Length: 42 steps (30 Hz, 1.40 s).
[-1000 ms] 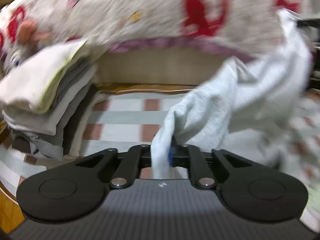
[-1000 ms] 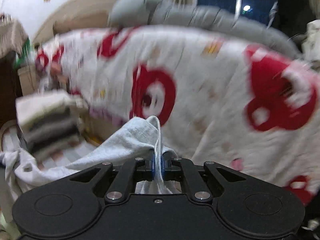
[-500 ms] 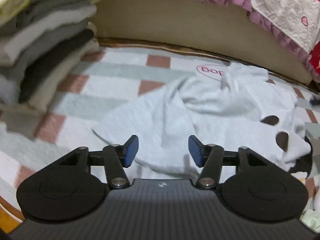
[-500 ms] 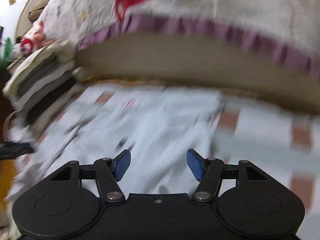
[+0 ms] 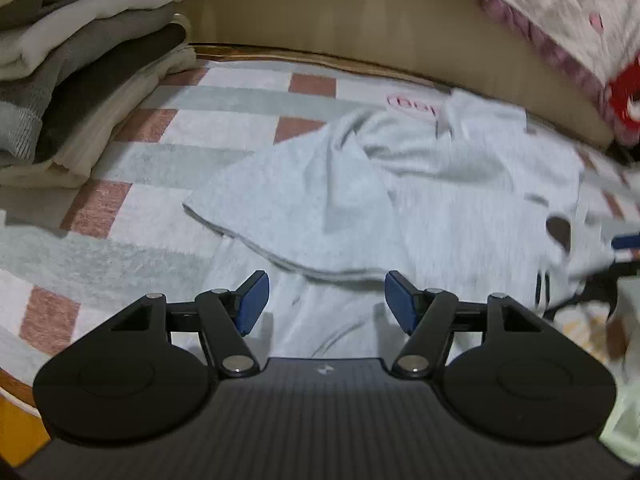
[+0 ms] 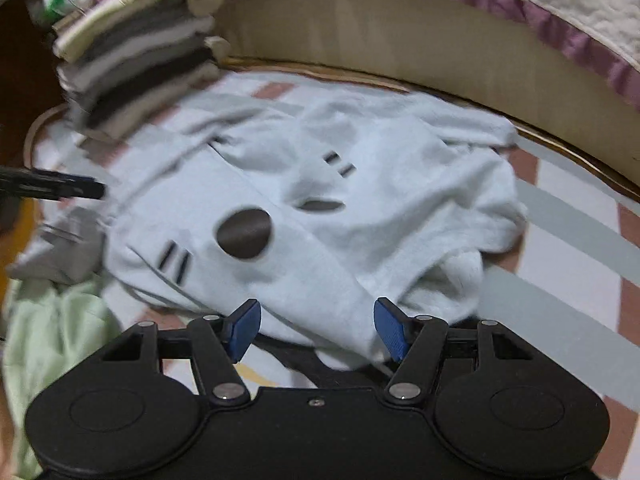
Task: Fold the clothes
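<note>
- Left wrist view gives us the left hand-held gripper with its blue pads spread wide and nothing between them, poised just above the near edge of the pale grey garment.
- We see the garment lying crumpled on the checked mat, one flap folded over itself, dark printed ovals and short bars showing on it.
- To the left of the garment stands a stack of folded clothes in greys, cream and black, resting on the same mat.
- Beyond the garment runs a beige bed base, with a quilt trimmed in purple hanging over it.
- From the right wrist view, the right hand-held gripper is likewise wide apart and empty, with the garment's near corner lying under the gap.
- We note a light green cloth left of the garment, near its lower edge.
</note>
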Motion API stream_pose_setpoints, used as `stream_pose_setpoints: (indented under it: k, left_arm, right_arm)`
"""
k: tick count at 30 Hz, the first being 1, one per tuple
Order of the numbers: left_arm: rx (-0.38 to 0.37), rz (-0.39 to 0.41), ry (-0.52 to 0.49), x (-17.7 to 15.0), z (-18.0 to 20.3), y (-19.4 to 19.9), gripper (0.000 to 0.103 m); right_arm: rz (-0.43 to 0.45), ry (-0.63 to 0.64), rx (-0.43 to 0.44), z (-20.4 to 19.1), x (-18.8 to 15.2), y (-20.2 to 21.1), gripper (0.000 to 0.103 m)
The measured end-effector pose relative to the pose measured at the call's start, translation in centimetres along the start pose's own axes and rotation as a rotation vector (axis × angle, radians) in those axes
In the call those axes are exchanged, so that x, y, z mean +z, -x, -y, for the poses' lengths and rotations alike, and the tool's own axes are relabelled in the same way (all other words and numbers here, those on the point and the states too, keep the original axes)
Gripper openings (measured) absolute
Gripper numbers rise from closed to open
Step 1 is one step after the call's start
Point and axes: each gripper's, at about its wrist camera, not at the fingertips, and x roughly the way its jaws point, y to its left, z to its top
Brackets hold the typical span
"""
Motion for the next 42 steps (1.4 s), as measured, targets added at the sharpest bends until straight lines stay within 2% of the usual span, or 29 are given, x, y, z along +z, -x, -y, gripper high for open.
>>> stream_pose_setpoints:
  k: [7, 9, 12, 15, 17, 18, 19, 20, 22, 23, 25, 27, 30, 33, 35, 37, 39, 41, 42]
  left_arm:
    - [-0.019, -0.065, -0.022, -1.2, 0.1, -0.2, 0.065]
    - [-0.04, -0.068, -0.01, -1.8, 0.2, 0.3, 0.065]
    - [-0.07, -0.09, -0.071, -2.7, 1.4, 0.4, 0.066]
    - [-0.044, -0.12, -0.133, -3.2, 2.6, -0.5, 0.068]
    - [-0.002, -0.136, -0.136, -3.4, 2.5, -1.4, 0.067]
    - [0.022, -0.131, -0.133, -3.4, 2.4, -1.6, 0.052]
    - [0.042, -0.117, -0.135, -3.2, 2.1, -1.6, 0.029]
    - [0.07, -0.081, -0.135, -2.8, 1.7, -1.3, 0.004]
    - [0.127, 0.016, -0.117, -1.8, 0.8, -0.1, 0.004]
    - [0.142, 0.073, -0.078, -1.0, 0.1, 0.6, 0.004]
    - [0.154, 0.132, 0.008, 0.3, -1.8, 0.8, 0.004]
    - [0.148, 0.155, 0.07, 1.1, -3.3, -0.1, 0.005]
    - [0.124, 0.158, 0.137, 1.5, -4.9, -1.9, 0.005]
    - [0.104, 0.165, 0.181, 1.4, -5.6, -2.6, 0.005]
    - [0.102, 0.178, 0.184, 1.4, -5.6, -2.5, 0.005]
    - [0.109, 0.193, 0.179, 1.4, -5.5, -2.3, 0.006]
    - [0.112, 0.21, 0.176, 1.5, -5.4, -1.9, 0.006]
    - [0.114, 0.23, 0.166, 1.6, -5.2, -1.5, 0.006]
    - [0.116, 0.242, 0.157, 1.6, -5.1, -1.3, 0.006]
  right_arm:
    - [-0.052, -0.018, -0.129, -0.6, -1.5, -1.9, 0.068]
    - [-0.055, -0.065, -0.089, -0.5, -1.7, -2.2, 0.068]
    - [-0.053, -0.042, 0.059, -2.5, -2.2, -2.7, 0.068]
    - [-0.071, 0.0, 0.065, -4.5, -2.4, -4.2, 0.069]
    - [-0.056, -0.01, 0.101, -5.1, -2.4, -4.8, 0.072]
    - [-0.047, -0.016, 0.123, -5.4, -2.2, -5.0, 0.071]
    - [-0.038, -0.023, 0.139, -5.6, -2.0, -5.1, 0.071]
    - [-0.001, -0.017, 0.108, -5.8, -1.9, -5.1, 0.071]
    - [0.104, 0.011, 0.0, -5.8, -1.1, -4.8, 0.07]
    - [0.162, 0.032, -0.061, -5.6, -0.4, -4.6, 0.068]
    - [0.267, 0.077, -0.161, -5.0, 1.2, -4.3, 0.067]
    - [0.314, 0.127, -0.227, -4.3, 3.5, -4.5, 0.065]
    - [0.313, 0.084, -0.297, -2.7, 7.0, -5.1, 0.057]
    - [0.324, -0.039, -0.21, -3.4, 8.0, -3.3, 0.056]
    - [0.321, -0.075, -0.056, -5.5, 6.9, -1.8, 0.057]
    - [0.215, -0.069, 0.114, -8.2, 4.9, -1.8, 0.063]
    - [0.093, -0.05, 0.218, -10.5, 3.0, -3.1, 0.065]
    - [0.003, 0.019, 0.238, -12.4, 1.2, -4.7, 0.066]
    - [-0.02, 0.058, 0.211, -13.0, 0.6, -5.4, 0.068]
